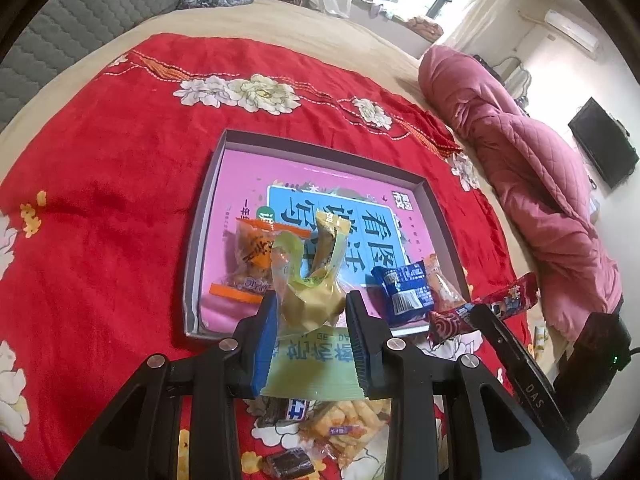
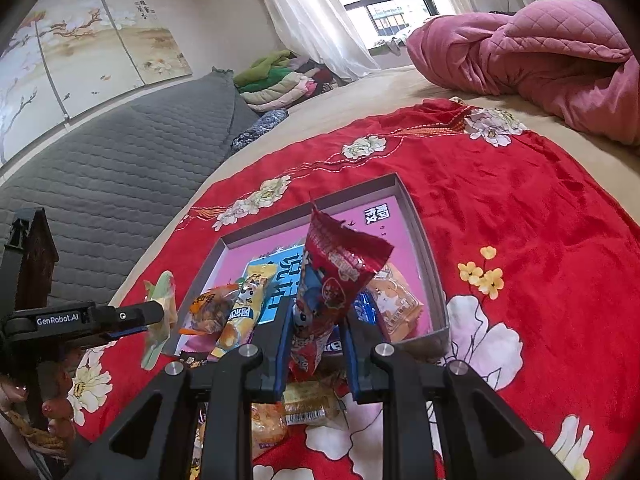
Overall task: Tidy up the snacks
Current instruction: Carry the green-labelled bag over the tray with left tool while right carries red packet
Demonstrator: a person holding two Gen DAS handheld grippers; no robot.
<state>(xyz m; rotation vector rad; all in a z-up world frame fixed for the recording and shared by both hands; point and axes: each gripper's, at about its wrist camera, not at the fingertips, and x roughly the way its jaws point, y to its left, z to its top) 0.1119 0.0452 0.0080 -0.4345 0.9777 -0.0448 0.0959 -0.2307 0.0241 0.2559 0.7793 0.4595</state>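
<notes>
**Two packets aloft, both thinly held**

On red flowered blanket (image 1: 120, 200): shallow grey pink-lined box tray (image 1: 434, 200), nearly beneath. Left tongs (image 1: 311, 312) clenched on crumpled pale-green plastic snack packet (image 1: 308, 280); right tongs (image 2: 316, 328) clenched on red foil snack packet (image 2: 336, 272). Risks: slippery film sliding free; packets colliding, landing outside tray.

Red blanket (image 1: 120, 152) — white flowers; pink-floored box (image 1: 248, 172).

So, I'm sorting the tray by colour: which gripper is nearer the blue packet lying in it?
Right. The right gripper, shut on a red packet, hangs just above the blue packet. The left gripper, clamping a green packet, is off beside it.
</notes>
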